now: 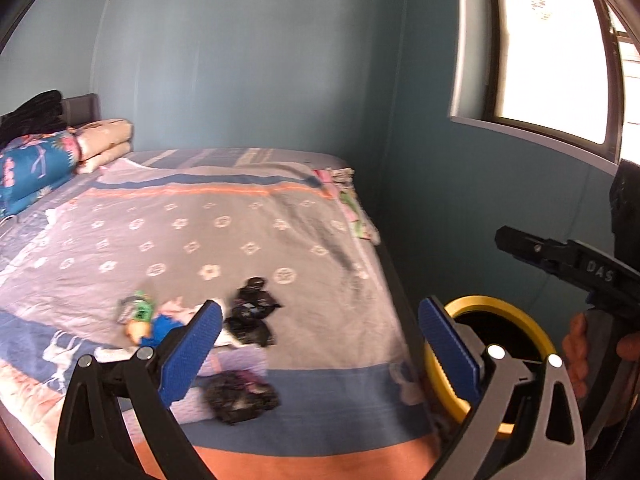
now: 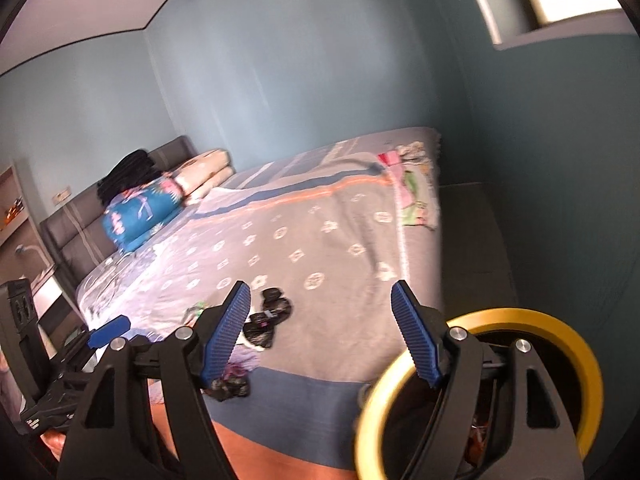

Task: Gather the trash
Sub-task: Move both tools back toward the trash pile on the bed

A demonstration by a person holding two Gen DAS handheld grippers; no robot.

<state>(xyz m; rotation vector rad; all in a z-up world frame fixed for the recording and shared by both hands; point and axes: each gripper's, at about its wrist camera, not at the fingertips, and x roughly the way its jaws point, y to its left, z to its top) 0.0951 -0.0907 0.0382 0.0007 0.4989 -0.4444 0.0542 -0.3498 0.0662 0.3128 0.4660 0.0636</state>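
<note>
Both your grippers, left and right, gape empty. Just ahead of your left pads, crumpled dark wrappers lie on the bed: light, crackly, pinch a raised fold. Right of your jaws, the bin looks dark inside; I can't tell its contents.

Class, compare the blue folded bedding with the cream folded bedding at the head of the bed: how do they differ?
The blue folded bedding is bright blue with pink print; the cream folded bedding is pale with faint marks. The blue one has dark clothing on top; the cream one is bare on top. Both lie folded by the headboard.
</note>
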